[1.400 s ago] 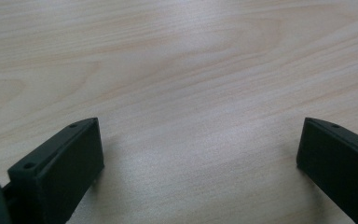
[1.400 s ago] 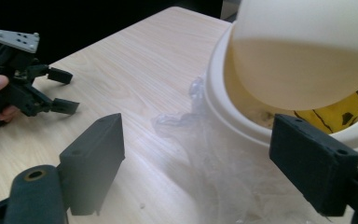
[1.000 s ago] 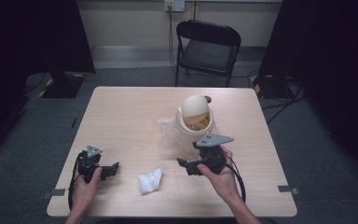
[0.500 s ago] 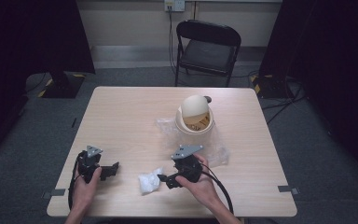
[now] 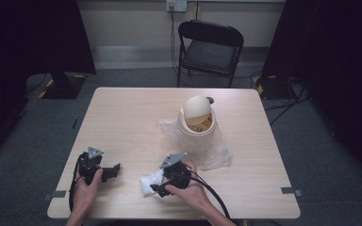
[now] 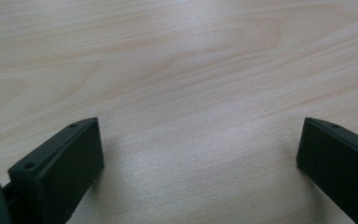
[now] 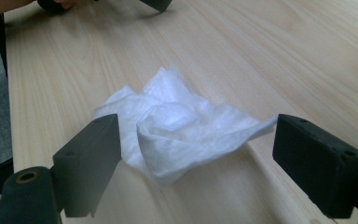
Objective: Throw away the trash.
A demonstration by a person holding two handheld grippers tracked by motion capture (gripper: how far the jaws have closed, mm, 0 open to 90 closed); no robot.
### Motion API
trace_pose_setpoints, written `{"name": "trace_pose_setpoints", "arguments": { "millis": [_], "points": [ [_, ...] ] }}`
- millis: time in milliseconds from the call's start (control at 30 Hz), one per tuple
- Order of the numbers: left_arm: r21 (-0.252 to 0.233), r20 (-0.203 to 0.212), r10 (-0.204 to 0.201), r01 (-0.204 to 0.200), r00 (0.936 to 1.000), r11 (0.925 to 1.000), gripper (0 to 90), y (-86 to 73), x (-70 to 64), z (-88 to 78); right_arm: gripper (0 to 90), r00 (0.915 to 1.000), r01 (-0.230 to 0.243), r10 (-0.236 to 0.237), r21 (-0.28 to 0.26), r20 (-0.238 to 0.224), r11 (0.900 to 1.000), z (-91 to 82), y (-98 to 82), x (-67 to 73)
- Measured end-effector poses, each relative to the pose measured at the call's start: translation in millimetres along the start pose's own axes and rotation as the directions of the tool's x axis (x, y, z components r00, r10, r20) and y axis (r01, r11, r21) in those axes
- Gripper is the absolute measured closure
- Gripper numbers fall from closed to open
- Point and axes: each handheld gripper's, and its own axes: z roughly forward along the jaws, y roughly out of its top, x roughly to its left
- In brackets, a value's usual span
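A: How does the right claw [image 7: 196, 140] stand?

B: Spread wide. Its two black jaws rise on either side of a crumpled white tissue [image 7: 177, 126], which lies between them on the desk [image 7: 284, 56]. Neither jaw touches the tissue, though one corner of it reaches close to the jaw on the right of the right claw's view.

A: And from above?

B: In the high view the right claw [image 5: 156, 188] points toward the person's left, low over the desk [image 5: 132, 117], with the tissue [image 5: 149, 183] right at its tips. The right hand [image 5: 188, 190] grips it from behind and a black cable trails off toward the desk's near edge.

A: What lies farther from it?

B: Behind the right claw, away from the person, a sheet of clear plastic wrap [image 5: 212, 150] is spread on the desk. On that sheet stands a cream swing-lid bin [image 5: 197, 117], its lid tipped so the brownish inside shows.

A: The other one?

B: The left claw [image 5: 113, 170] sits well apart, beyond the tissue as the right claw points, held by the left hand [image 5: 88, 181] near the desk's edge. Its own view shows the left claw [image 6: 200, 149] spread too, with bare wood grain between the jaws. Past the desk stands a black folding chair [image 5: 209, 49].
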Motion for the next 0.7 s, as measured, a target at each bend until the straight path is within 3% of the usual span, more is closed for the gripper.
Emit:
{"name": "trace_pose_setpoints", "arguments": {
  "millis": [200,300,500,600,700],
  "points": [
    [0.000,0.000,0.000,0.000,1.0000,1.0000,0.0,0.0,0.0,0.0,25.2,0.9999,-0.002,0.002,0.033,0.016,0.999,11.1,-3.1,-2.6],
    [0.000,0.000,0.000,0.000,1.0000,1.0000,0.0,0.0,0.0,0.0,38.9,0.9996,0.004,-0.005,0.030,0.027,1.000,11.5,-3.0,-2.8],
    [0.001,0.001,0.001,-0.001,1.0000,1.0000,0.0,0.1,0.1,0.0,63.7,0.9998,0.017,-0.017,0.042,-0.008,0.999,13.1,-4.9,-2.4],
    [0.001,0.001,0.000,0.000,1.0000,1.0000,0.0,0.1,0.1,0.0,76.3,0.9999,0.014,-0.014,0.024,-0.002,1.000,10.8,-4.9,-5.3],
    [0.000,-0.002,-0.005,0.005,1.0000,1.0000,0.0,0.4,-0.3,0.4,79.5,1.0000,0.006,-0.006,0.015,0.002,1.000,10.0,-5.2,-7.8]
  ]
}}
